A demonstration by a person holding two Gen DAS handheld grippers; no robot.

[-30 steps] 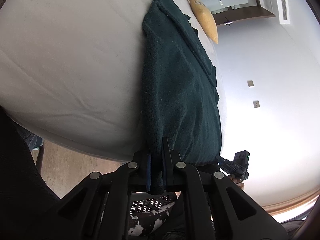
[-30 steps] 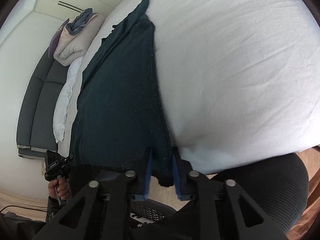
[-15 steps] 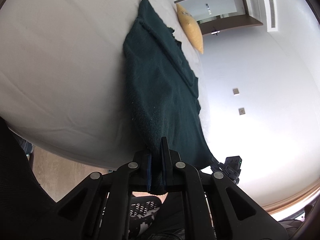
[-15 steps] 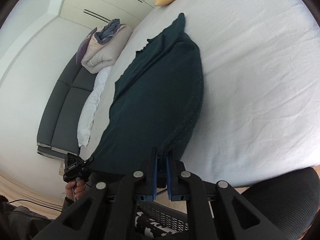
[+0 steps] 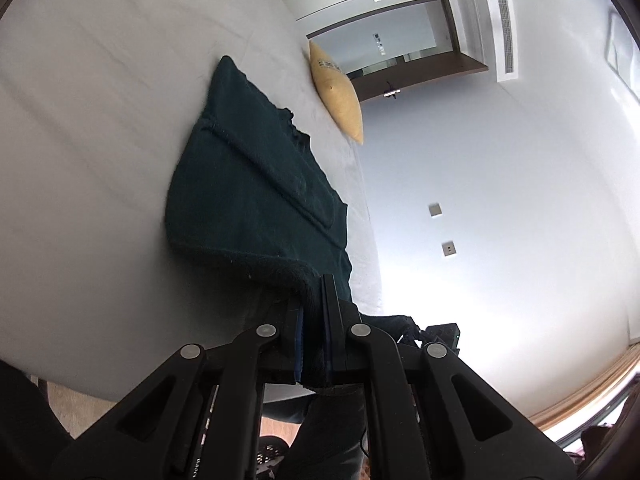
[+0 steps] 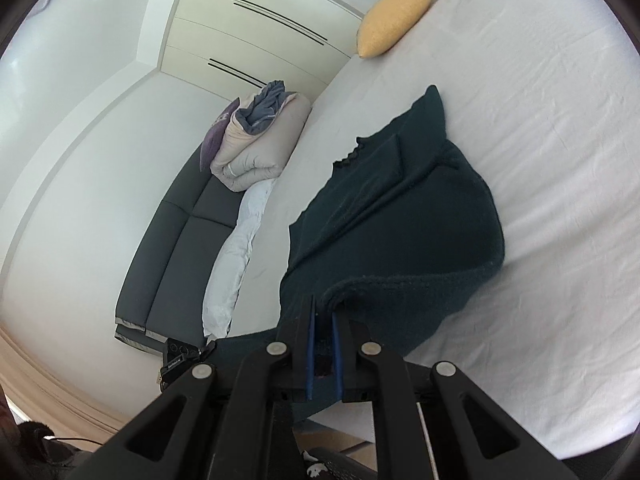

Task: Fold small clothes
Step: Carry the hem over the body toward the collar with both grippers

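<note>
My left gripper (image 5: 313, 320) was clamped tight on one near corner of the dark green garment (image 5: 244, 196), the blue pads nearly meeting with the thick hem squeezed between them. My right gripper (image 6: 322, 344) pinched the other near corner of that garment (image 6: 404, 216) the same way, jaws narrow, cloth filling the gap. From both grips the hem curled up off the mattress in a rolled lip, so the near edge hung lifted while the rest of the garment lay flat on the white bed (image 6: 560, 160). Its frilled neckline and one sleeve pointed toward the far end of the bed. Beyond it, at the bed's far edge, a yellow cushion (image 6: 394, 20) rested. In the right wrist view I saw a dark sofa (image 6: 176, 240) beside the bed, carrying a folded beige duvet (image 6: 260, 144) and a white pillow (image 6: 232, 260). In each wrist view the other gripper showed at the bed's near edge.
</note>
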